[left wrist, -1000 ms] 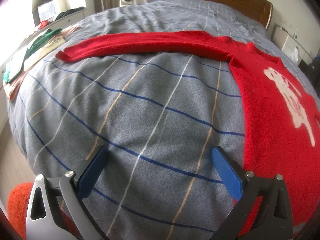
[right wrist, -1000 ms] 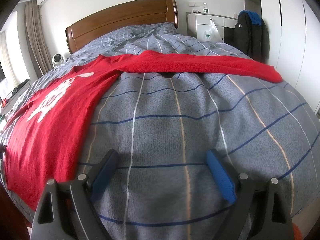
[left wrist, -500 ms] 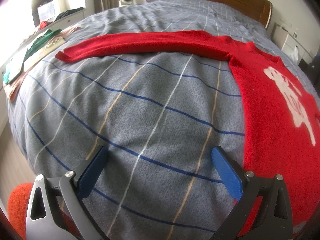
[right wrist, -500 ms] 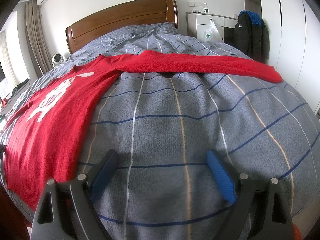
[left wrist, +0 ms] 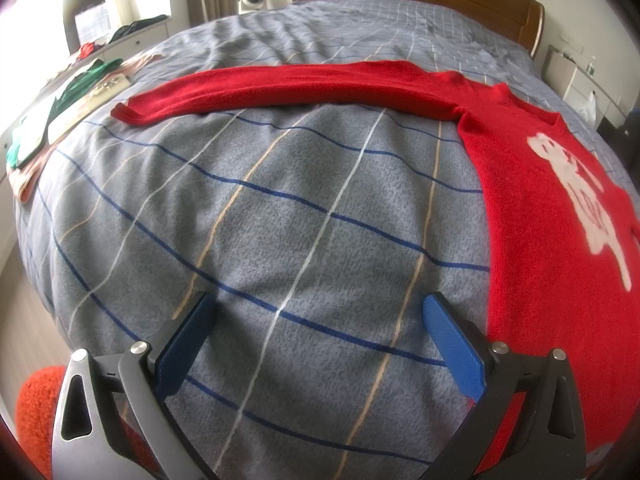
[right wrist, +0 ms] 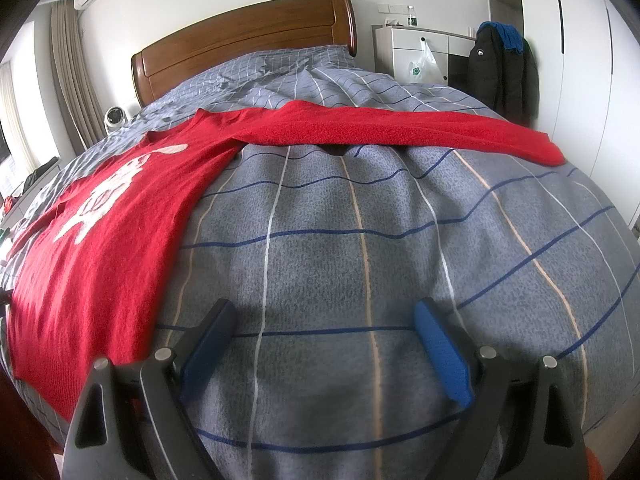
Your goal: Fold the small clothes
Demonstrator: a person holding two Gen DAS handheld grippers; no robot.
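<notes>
A red sweater (left wrist: pixel 548 248) with a white motif lies flat on the grey checked bed cover (left wrist: pixel 304 216). One sleeve (left wrist: pixel 280 88) stretches left across the bed in the left wrist view; the other sleeve (right wrist: pixel 400 130) stretches right in the right wrist view, where the sweater's body (right wrist: pixel 104 240) lies at the left. My left gripper (left wrist: pixel 320 308) hovers open over bare cover, left of the sweater's body. Over bare cover below the right sleeve, my right gripper (right wrist: pixel 324 312) is open too. Nothing sits between either pair of blue pads.
Folded clothes (left wrist: pixel 60 108) lie along the bed's left edge. A wooden headboard (right wrist: pixel 248 40) stands at the far end, with a white cabinet (right wrist: pixel 420 52) and a hanging dark jacket (right wrist: pixel 504 68) to its right. An orange fuzzy object (left wrist: pixel 36 408) shows at the lower left, beside the bed.
</notes>
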